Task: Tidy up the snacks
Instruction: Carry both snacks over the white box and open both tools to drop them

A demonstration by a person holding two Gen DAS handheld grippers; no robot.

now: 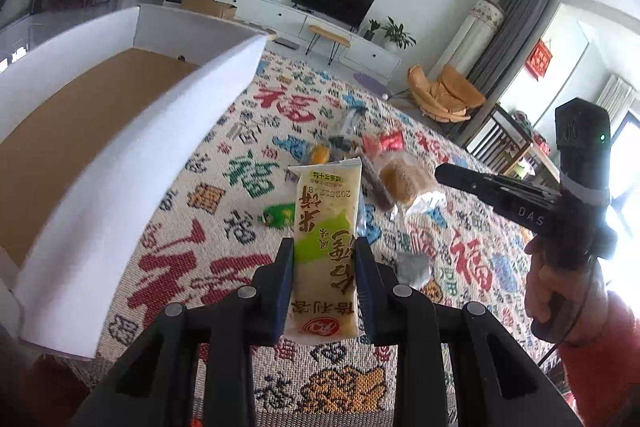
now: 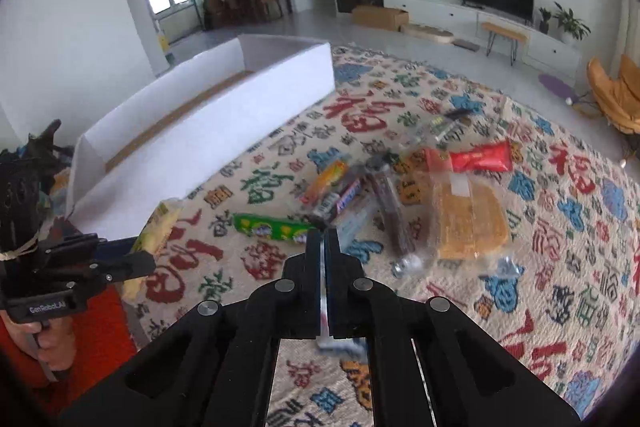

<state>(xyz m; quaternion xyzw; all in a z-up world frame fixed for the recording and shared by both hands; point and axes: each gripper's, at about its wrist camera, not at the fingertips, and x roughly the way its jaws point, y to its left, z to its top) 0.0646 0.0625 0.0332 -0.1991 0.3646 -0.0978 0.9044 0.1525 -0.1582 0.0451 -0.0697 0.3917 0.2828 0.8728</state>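
My left gripper (image 1: pixel 324 247) is shut on a yellow-and-green rice cracker packet (image 1: pixel 326 195), held upright above the patterned cloth (image 1: pixel 248 267). The white box (image 1: pixel 140 155) with a brown cardboard floor stands just to its left. In the right wrist view my right gripper (image 2: pixel 325 233) is shut on a thin blue-and-white wrapper (image 2: pixel 340 345), which hangs blurred below the fingers. The right gripper (image 1: pixel 440 173) also shows at the right of the left wrist view. Left of the right wrist view, the left gripper (image 2: pixel 136 251) carries the yellow packet (image 2: pixel 158 227) near the box (image 2: pixel 224 115).
Loose snacks lie on the cloth: a green packet (image 2: pixel 272 229), a bagged brown cake (image 2: pixel 468 219), a red packet (image 2: pixel 480 157), a dark stick (image 2: pixel 394 215) and an orange packet (image 2: pixel 326 177). A person's hand in a red sleeve (image 1: pixel 560 291) holds the right gripper.
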